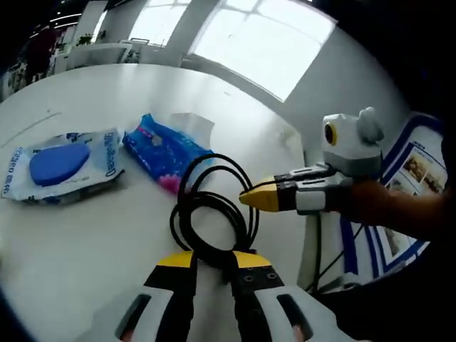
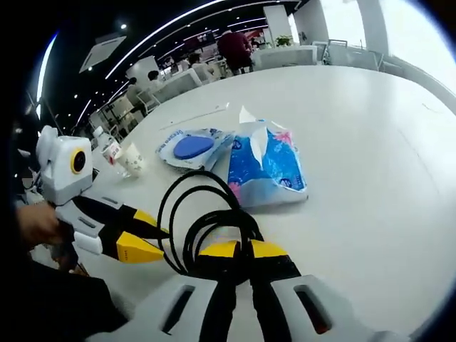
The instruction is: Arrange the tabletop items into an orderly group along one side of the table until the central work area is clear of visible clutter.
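A coiled black cable [image 1: 214, 206] lies on the white table [image 1: 85, 249], near its edge. My left gripper [image 1: 214, 261] stands open, its yellow-tipped jaws on either side of the coil's near loop. My right gripper [image 1: 251, 199] comes in from the right and is shut on the coil's far side. In the right gripper view the same cable [image 2: 206, 221] rises from my right gripper [image 2: 246, 249], whose tips are pressed together on it. The left gripper [image 2: 146, 235] is at the left there, jaws apart beside the loop.
A blue tissue pack [image 1: 165, 151] [image 2: 263, 167] lies just beyond the cable. A wipes pack with a blue lid [image 1: 63, 167] [image 2: 192, 148] is next to it. A paper cup [image 2: 133, 158] and a small bottle [image 2: 110, 151] stand near the table edge. A printed banner [image 1: 406, 185] stands off the table.
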{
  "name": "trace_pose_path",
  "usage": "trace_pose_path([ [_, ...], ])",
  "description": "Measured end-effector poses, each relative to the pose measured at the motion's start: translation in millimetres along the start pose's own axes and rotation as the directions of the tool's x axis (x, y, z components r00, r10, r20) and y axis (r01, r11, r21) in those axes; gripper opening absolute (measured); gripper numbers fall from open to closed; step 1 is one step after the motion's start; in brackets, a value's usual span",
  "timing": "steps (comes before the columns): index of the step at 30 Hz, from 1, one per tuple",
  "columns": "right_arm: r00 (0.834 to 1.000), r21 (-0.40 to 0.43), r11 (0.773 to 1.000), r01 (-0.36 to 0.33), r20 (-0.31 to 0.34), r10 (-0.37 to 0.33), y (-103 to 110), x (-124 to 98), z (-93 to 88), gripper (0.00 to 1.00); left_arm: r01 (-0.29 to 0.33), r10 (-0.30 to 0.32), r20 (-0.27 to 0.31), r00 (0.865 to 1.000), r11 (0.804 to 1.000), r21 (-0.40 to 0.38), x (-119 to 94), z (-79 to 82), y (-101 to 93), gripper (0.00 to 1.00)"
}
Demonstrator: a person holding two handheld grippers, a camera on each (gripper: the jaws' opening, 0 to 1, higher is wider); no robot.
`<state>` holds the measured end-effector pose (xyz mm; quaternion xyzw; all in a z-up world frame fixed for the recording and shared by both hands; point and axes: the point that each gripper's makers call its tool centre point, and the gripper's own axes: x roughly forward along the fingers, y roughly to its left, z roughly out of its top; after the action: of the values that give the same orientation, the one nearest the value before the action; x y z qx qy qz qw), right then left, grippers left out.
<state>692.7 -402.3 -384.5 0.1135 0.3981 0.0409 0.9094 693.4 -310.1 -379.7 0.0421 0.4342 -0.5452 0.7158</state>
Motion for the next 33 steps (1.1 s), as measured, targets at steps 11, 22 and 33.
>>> trace_pose_path([
  [11, 1.000, -0.038, 0.999, 0.030, -0.009, -0.030, -2.7, -1.3, 1.0, 0.08, -0.017, 0.017, 0.003, 1.000, 1.000, -0.005, -7.8, -1.3, 9.4, 0.23],
  [22, 0.998, -0.042, 0.999, 0.031, 0.052, -0.029, 6.4, -11.3, 21.9, 0.22, -0.045, 0.045, 0.056, 0.997, 0.999, 0.012, -36.8, 4.2, 17.9, 0.31],
  [33, 0.994, -0.066, 0.998, 0.012, 0.107, -0.005, 22.7, -16.3, 46.8, 0.48, -0.100, 0.100, 0.167, 0.981, 0.995, -0.006, -82.2, 29.3, 35.6, 0.45],
])
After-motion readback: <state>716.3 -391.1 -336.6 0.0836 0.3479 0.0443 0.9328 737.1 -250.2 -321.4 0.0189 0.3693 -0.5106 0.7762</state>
